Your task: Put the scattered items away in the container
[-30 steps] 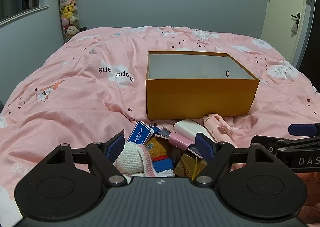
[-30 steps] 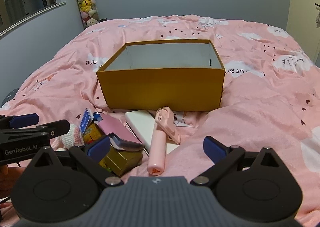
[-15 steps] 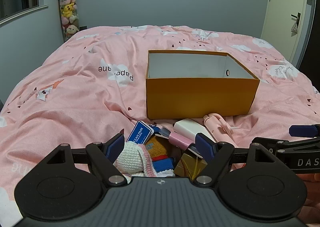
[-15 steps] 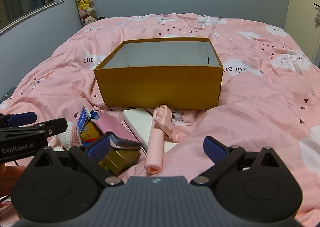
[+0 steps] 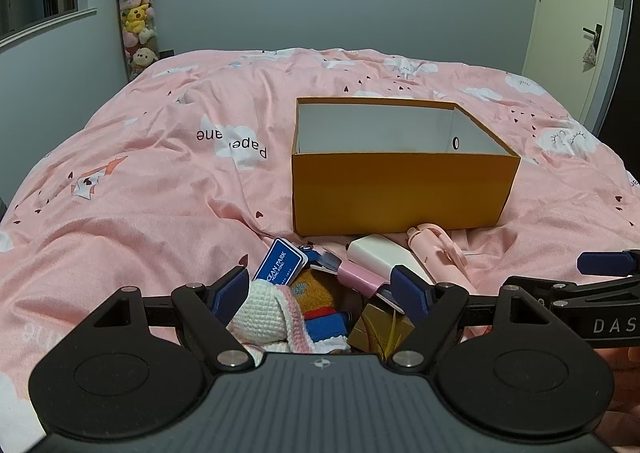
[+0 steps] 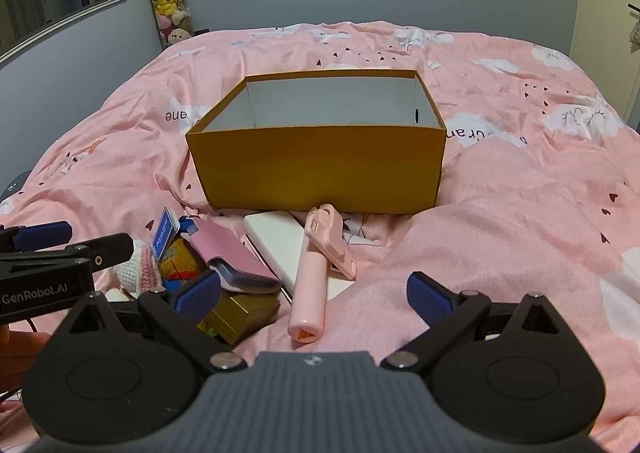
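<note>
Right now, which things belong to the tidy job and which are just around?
Job: orange cardboard box, pink selfie stick, white power bank, pink pouch, gold box, crocheted toy.
Around: pink cloud duvet, plush-toy tube.

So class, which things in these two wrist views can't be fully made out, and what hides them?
- Box floor: both views, hidden behind its near wall.
- Crocheted toy: left view, lower part behind the left gripper.
- Gold box: right view, partly behind a right gripper finger.
</note>
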Tool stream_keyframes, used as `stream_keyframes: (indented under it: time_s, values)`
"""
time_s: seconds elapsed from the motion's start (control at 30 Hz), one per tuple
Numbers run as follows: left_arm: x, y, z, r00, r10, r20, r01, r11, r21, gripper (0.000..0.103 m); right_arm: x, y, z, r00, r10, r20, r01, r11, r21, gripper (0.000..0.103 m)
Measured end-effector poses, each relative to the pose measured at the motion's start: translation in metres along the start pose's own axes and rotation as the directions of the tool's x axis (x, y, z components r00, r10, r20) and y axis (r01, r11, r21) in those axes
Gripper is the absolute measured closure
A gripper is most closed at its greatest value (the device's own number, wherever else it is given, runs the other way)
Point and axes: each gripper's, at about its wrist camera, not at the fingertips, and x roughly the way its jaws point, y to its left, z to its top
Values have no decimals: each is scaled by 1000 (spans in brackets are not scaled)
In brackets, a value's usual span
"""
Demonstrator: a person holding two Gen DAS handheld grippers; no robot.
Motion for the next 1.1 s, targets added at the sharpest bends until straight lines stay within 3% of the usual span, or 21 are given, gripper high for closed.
stream_keyframes:
  time_s: [0.57, 0.73, 0.8, 0.87, 0.93, 1.1]
  values:
    - [14, 13, 8, 998, -47, -34, 46, 998, -34, 13, 4, -11, 10, 1000, 26, 14, -26, 1000, 0, 3]
    - [24, 15, 16, 991, -105, -78, 103, 994, -34, 26, 15, -18, 16, 1000, 22, -9, -22, 999, -23, 3]
    - [29, 13, 19, 987, -128, -95, 127, 992, -22, 38, 21, -20, 19, 1000, 9, -29, -10, 999, -34, 4]
    - [33, 7, 21, 982, -157, -107, 157, 988, -1, 46, 26, -24, 22, 999, 16, -32, -17, 999, -41, 11]
    - [38, 0, 23, 975, -187, -121, 190, 982, 16, 55, 32, -26, 25, 999, 16, -49, -19, 999, -46, 33]
    - [53, -15, 30, 954, -253, -161, 263, 964, 45, 67, 49, -36, 31, 995, 31, -99, -34, 999, -27, 51]
